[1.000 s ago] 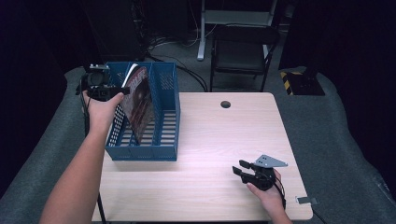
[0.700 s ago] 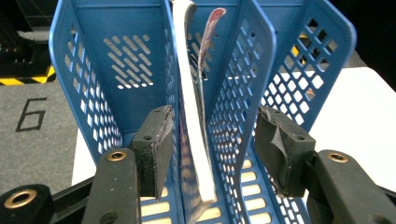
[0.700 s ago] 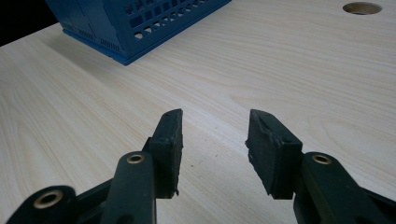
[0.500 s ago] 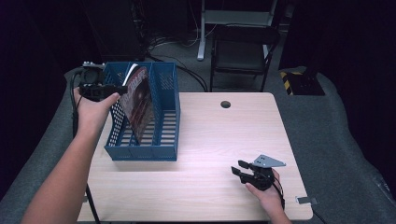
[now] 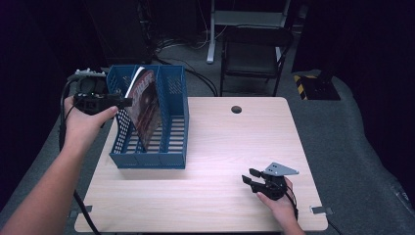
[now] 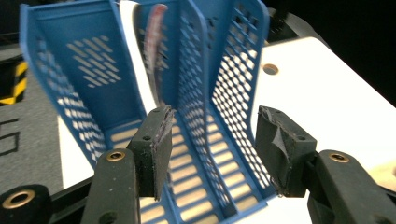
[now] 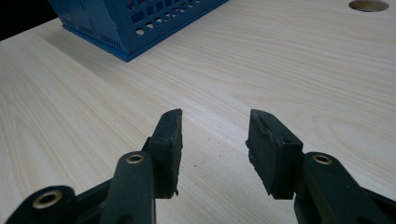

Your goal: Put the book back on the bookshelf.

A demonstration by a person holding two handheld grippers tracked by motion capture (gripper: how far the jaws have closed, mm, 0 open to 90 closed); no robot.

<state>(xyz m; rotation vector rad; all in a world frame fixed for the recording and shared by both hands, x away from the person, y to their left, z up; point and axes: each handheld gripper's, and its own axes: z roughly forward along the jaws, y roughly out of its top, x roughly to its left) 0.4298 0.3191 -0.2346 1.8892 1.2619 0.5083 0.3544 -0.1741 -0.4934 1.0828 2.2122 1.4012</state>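
Perforated blue plastic rack [image 5: 166,122] holds a glossy, thin magazine [image 5: 145,105].

1. The high view looks forward and down from above the person's side, taking in the whole table [image 5: 215,147] from some way off
2. The left gripper view sits close, facing into the blue file rack [image 6: 116,93] from above
3. The right gripper view rides low, skimming the tabletop toward the rack's corner [image 7: 135,23]
4. All three share the rack and the cable hole [image 5: 236,109]
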